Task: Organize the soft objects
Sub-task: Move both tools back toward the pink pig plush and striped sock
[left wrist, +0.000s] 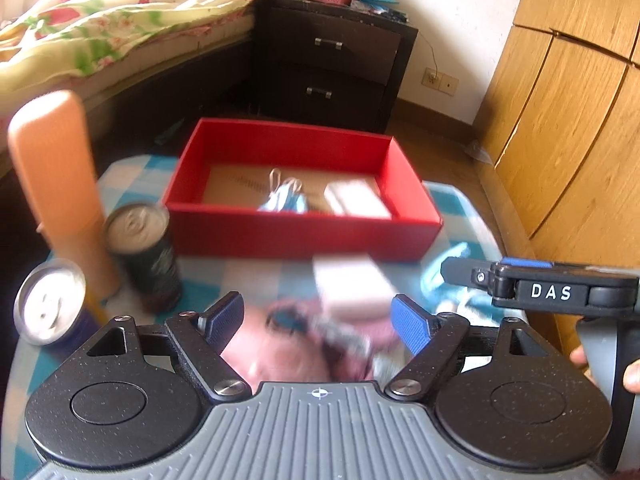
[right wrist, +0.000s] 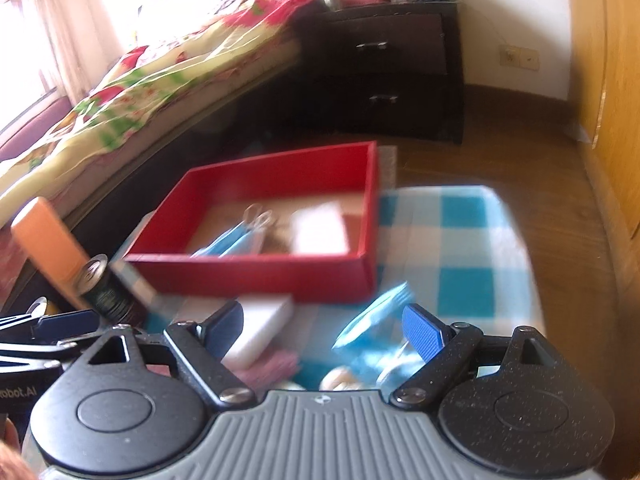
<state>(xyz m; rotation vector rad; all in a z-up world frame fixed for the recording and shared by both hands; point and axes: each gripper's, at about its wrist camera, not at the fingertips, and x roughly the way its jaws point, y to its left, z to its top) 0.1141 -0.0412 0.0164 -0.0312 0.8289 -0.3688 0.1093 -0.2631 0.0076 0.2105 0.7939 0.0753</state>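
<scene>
Hovering with its jaws spread wide and nothing between them, the left gripper (left wrist: 318,320) hangs over a blurred pink soft thing (left wrist: 280,344) lying on the bench (left wrist: 256,268), on the near side of the red box (left wrist: 304,236). The right gripper (right wrist: 324,330) stands equally wide and equally empty, above a crumpled blue mask (right wrist: 376,320) that also lies just short of the red box.

A white sponge block (left wrist: 348,284) rests just in front of the box's near wall, between the pink thing and that wall. Inside the box already lie a folded blue mask (left wrist: 284,200) and another white block (left wrist: 356,200), so the sorting looks partly done.

To do this step well, I would judge that each gripper should drop straight onto one item only, close on the bulk of the fabric rather than a loose strap, and lift clear of the box wall before moving over it. The two grippers sit close together, so working one at a time would avoid a knock.

Only the left wrist view shows the round tin (left wrist: 48,308) to the left of the box, beside the dark can (left wrist: 148,256) and orange bottle (left wrist: 60,184). Only the right wrist view shows pale round things (right wrist: 340,380) near the blue mask, too blurred to name, and the checked cloth (right wrist: 452,248) running right of the box.
</scene>
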